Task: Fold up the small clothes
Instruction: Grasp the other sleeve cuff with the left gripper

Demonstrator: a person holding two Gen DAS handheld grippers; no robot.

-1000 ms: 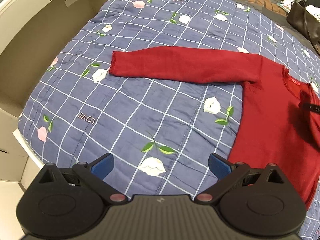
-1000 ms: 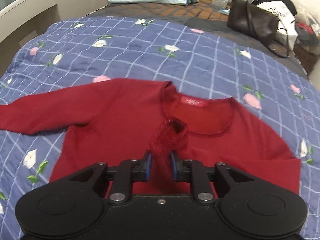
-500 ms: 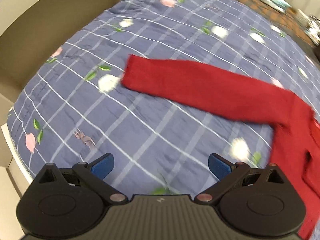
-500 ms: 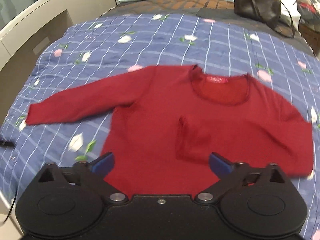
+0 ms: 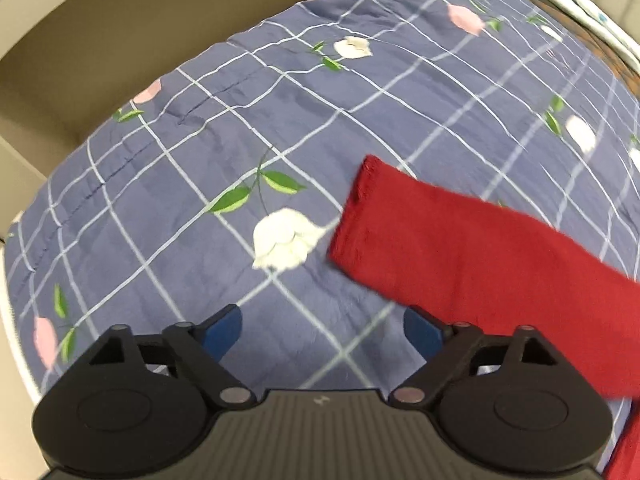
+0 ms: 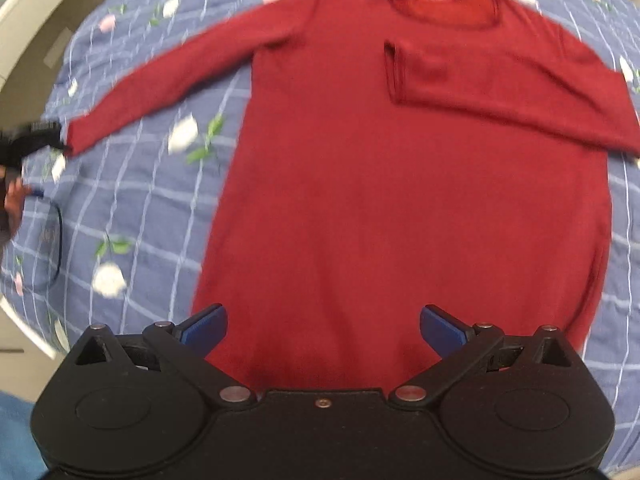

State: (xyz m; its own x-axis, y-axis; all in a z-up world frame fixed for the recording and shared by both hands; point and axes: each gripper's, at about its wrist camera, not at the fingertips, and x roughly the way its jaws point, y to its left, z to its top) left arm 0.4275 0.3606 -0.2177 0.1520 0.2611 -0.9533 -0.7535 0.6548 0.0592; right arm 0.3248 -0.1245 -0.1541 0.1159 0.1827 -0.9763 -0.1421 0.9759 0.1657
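**Ann:** Left wrist view first: the left gripper (image 5: 322,330) hangs over the quilt (image 5: 168,184) with its jaws spread wide, nothing between the blue pads. Just ahead and to its right lies the cuff (image 5: 360,204) of the red sweater's outstretched sleeve (image 5: 472,256), flat on the bed.

**Bo:** And from the right wrist camera, the right gripper (image 6: 322,328) is equally wide apart and empty, hovering above the hem end of the red sweater (image 6: 400,208). The whole garment is spread face up on the quilt (image 6: 136,200), neckline (image 6: 444,10) at the far end.

**Ann:** How do you reckon it handles?

**Bo:** Soft knit, light, floppy. It should drape and sag from any pinch, and I'd guess it could stretch if dragged. Best hold for this side looks like the cuff edge, pinching both layers, then carrying it across the chest.

**Ann:** My camera can't tell you what's on that chest, though.

**Bo:** Mine can: the other sleeve (image 6: 500,80) is already lying folded across the upper body, cuff near the middle. Your view gives the cuff's edge up close; mine only shows it small at far left, with the left tool a dark blur beside it.
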